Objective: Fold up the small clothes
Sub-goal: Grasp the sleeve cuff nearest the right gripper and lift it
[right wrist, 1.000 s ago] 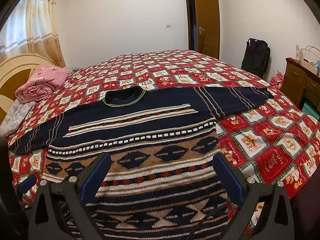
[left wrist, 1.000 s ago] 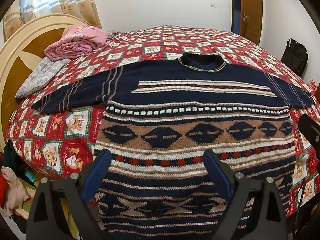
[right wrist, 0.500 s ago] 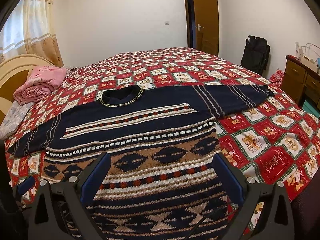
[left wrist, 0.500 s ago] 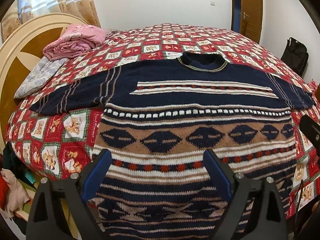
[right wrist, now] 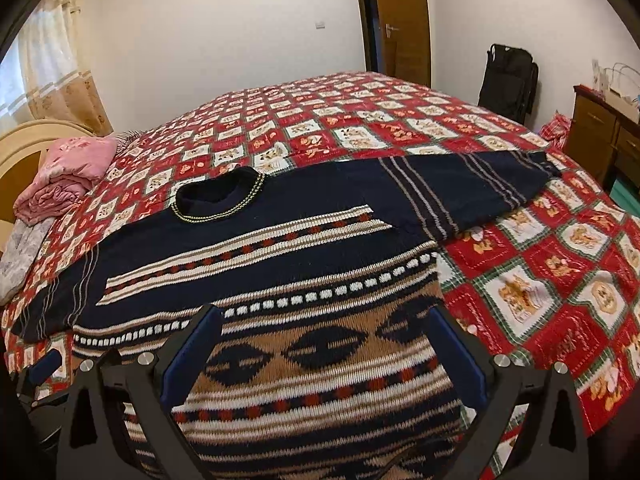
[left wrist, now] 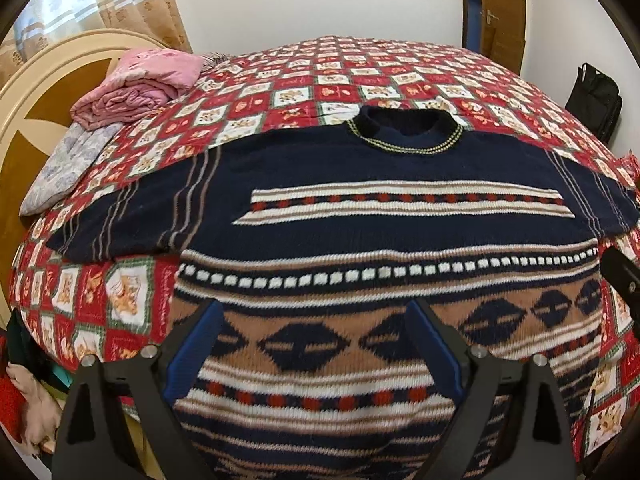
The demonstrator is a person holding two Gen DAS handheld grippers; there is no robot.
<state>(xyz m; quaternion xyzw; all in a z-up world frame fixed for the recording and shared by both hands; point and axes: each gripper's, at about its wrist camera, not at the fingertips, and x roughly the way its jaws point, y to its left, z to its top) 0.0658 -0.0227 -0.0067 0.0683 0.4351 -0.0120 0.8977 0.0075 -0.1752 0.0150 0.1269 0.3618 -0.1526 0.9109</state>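
The sweater (left wrist: 400,236) lay flat, front up, on the checked bedspread (right wrist: 560,280), sleeves out, collar far side. Thick knit, prob. soft and floppy w/ some weight; best pinched at the hem corners or a sleeve cuff. Left gripper (left wrist: 316,344) and right gripper (right wrist: 326,346) both gaped wide, holding nothing (above the lower body). Hem cut off by the frame; right cuff hard to make out.
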